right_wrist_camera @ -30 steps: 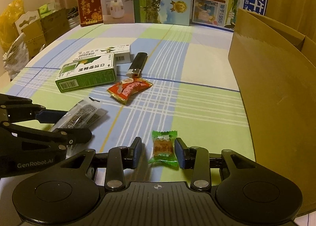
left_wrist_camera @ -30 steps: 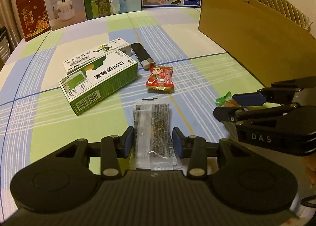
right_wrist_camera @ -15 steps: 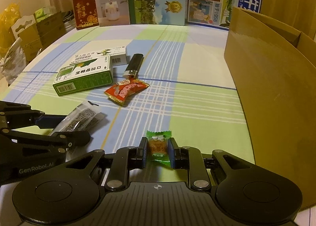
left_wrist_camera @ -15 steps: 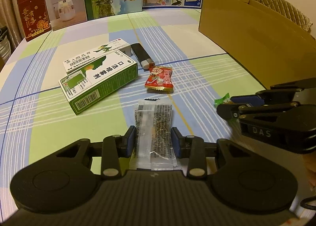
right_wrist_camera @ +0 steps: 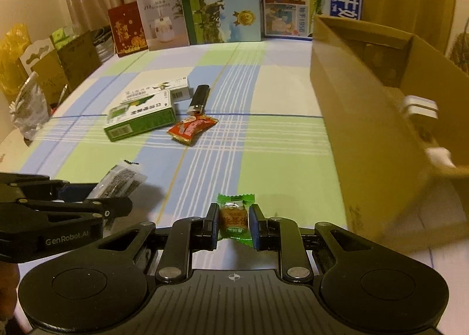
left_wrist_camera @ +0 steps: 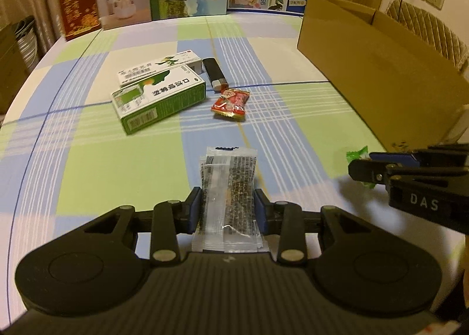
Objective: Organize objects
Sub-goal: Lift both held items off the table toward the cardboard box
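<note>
My left gripper is shut on a clear sachet with black print and holds it above the checked tablecloth. It shows from the side in the right wrist view. My right gripper is shut on a green-wrapped candy and holds it lifted near the open cardboard box. The candy's green end shows in the left wrist view. On the cloth lie a red candy packet, a black lighter, a green medicine box and a white box.
The cardboard box stands along the right side of the table and holds some white items. Several tall cartons stand along the far edge. Bags and boxes sit off the table's left side.
Both grippers closed on their items and lifted them off the cloth. The right gripper rose and the box's inside came into view.
</note>
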Available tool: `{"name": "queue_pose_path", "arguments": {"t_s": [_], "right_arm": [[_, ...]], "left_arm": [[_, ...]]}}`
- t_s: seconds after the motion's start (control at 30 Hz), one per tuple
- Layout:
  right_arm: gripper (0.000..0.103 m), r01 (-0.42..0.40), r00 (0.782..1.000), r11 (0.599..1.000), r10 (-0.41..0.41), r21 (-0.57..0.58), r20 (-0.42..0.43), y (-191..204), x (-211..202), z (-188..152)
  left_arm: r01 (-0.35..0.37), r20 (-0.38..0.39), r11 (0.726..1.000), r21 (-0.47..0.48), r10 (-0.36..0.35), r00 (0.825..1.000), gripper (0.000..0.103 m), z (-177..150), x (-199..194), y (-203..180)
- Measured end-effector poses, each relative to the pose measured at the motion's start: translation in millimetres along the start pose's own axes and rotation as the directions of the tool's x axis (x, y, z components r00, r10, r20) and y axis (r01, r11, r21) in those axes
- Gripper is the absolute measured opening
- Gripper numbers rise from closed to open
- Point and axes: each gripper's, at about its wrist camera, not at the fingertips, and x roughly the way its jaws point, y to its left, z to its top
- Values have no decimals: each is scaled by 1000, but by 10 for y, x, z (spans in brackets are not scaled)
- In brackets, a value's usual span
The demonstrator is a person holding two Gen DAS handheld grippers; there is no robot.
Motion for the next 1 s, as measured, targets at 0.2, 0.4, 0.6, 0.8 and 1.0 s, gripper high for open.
{"name": "queue_pose_path", "arguments": {"t_s": [0.2,0.4,0.6,0.8,1.0], "right_arm": [[18,-12,999,1000,12,9,31,24,-519,-90],[18,-5,998,1000,3,24,70,-68,-969,-160],[18,49,994,997,-54,53,97,-329,-1317,-293],[18,93,987,992,-103,83,121,-583,-1629,-407],[18,129,980,985,-144,116,138,-801,-1833,-437]], "left_arm": [[-13,3,999,-40,13,1000,31,-134,-452,-237],[-2,19,997,-76,4,1000,31,-236,-854,-555],[27,52,997,-71,-24,998,31,-301,-1148,-915],[73,85,997,-38,-69,994,31,-259,-1345,-1253],[115,110,993,7,-115,987,31,-178,-1475,-1556]]}}
